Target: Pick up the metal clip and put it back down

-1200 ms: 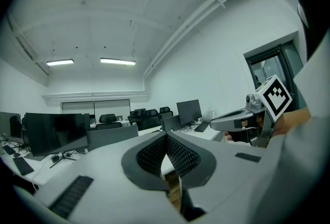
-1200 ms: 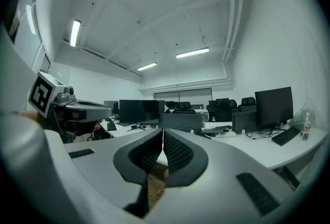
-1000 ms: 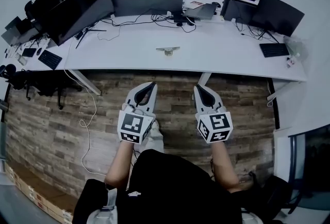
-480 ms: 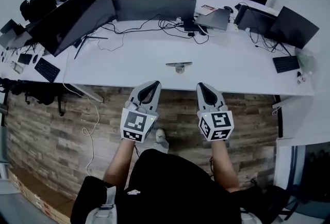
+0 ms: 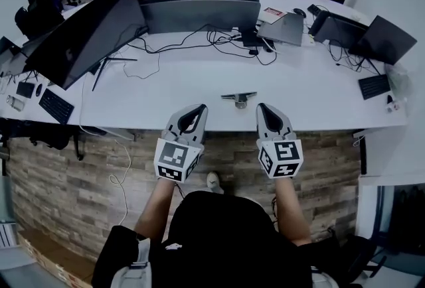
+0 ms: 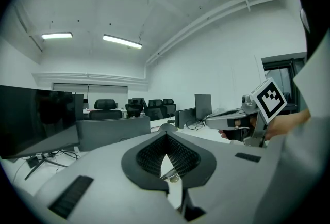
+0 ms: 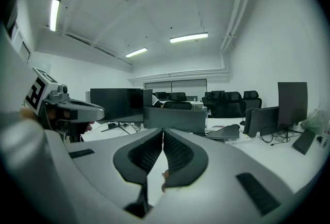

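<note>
The metal clip, a small silver piece with a flat top bar, lies on the white desk near its front edge. It sits just beyond and between my two grippers. My left gripper is shut with nothing in it, its tips at the desk edge left of the clip. My right gripper is also shut and holds nothing, its tips right of the clip. In the left gripper view the clip shows through the gap below the closed jaw tips. The right gripper view shows its jaws pressed together.
Several dark monitors stand along the desk's far side with black cables trailing towards the middle. A closed laptop and a keyboard lie at the right, another keyboard at the left. Wood-plank floor lies under me.
The person has stepped towards the desk. The desk and clip have come closer, and both gripper tips now reach the desk's front edge instead of hanging over the floor.
</note>
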The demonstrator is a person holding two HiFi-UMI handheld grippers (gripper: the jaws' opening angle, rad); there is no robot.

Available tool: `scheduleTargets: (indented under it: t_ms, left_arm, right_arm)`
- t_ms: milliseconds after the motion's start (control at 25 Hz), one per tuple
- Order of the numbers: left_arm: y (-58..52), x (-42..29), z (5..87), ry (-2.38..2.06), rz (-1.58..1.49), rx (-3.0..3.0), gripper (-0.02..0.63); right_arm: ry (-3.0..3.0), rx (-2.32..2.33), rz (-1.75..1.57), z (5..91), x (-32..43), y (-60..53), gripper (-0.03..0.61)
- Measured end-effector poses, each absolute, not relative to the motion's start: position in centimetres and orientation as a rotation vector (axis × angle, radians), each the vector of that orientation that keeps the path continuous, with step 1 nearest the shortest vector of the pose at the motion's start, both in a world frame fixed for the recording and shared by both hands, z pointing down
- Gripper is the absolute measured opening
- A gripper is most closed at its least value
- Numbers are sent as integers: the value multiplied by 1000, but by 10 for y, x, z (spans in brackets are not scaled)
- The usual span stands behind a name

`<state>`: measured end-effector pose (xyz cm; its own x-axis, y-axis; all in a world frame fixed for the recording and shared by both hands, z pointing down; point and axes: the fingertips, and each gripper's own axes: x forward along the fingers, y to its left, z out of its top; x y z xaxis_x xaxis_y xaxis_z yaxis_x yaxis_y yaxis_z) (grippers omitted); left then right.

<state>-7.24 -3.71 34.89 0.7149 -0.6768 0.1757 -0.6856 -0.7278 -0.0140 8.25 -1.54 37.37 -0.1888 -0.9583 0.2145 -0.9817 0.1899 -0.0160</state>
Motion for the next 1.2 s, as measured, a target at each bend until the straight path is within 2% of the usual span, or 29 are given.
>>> scheduleTargets:
  t_ms: [400, 1200]
  left_arm:
    - [-59, -71, 380, -1083, 290, 2810, 9]
    - [-97, -35, 466, -1082, 418, 2590, 9]
  right_arm:
    - [-2207, 1857, 301, 411, 87, -33, 25]
    - [-2130, 1480, 411, 525, 99, -82, 27]
